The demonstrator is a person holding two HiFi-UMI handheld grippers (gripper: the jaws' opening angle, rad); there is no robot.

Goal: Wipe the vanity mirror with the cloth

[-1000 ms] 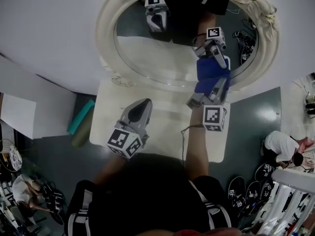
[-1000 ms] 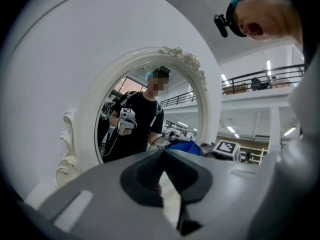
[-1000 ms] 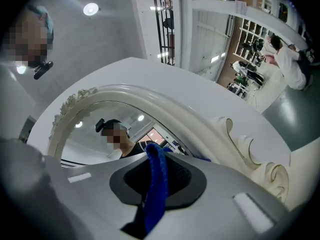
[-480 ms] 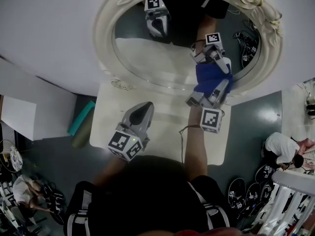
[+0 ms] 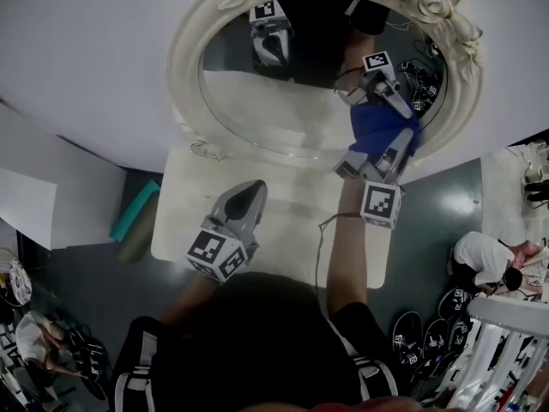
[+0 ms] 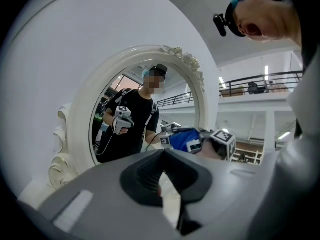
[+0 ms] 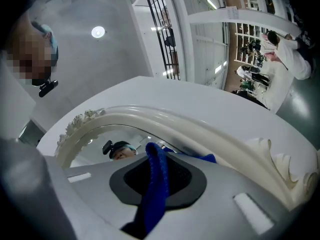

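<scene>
The blue cloth (image 5: 382,131) is pressed against the glass of the oval vanity mirror with the ornate cream-white frame (image 5: 283,110), near the 5 o'clock edge of the glass in the head view. It is pinched by the right gripper (image 5: 377,154). The pinch itself is shown only in the right gripper view, where a fold of the cloth (image 7: 157,184) is seen running up between the clamped jaws of the right gripper (image 7: 157,159), with the frame arching across at 12 o'clock.

The left gripper (image 5: 247,191) is held at 8 o'clock from the cloth, above the cream table top (image 5: 283,221) and apart from the glass. In the left gripper view its jaws are seen pressed together on nothing (image 6: 164,154). There the mirror (image 6: 150,109) is shown upright, with the cloth (image 6: 186,138) at its 4 o'clock edge.
</scene>
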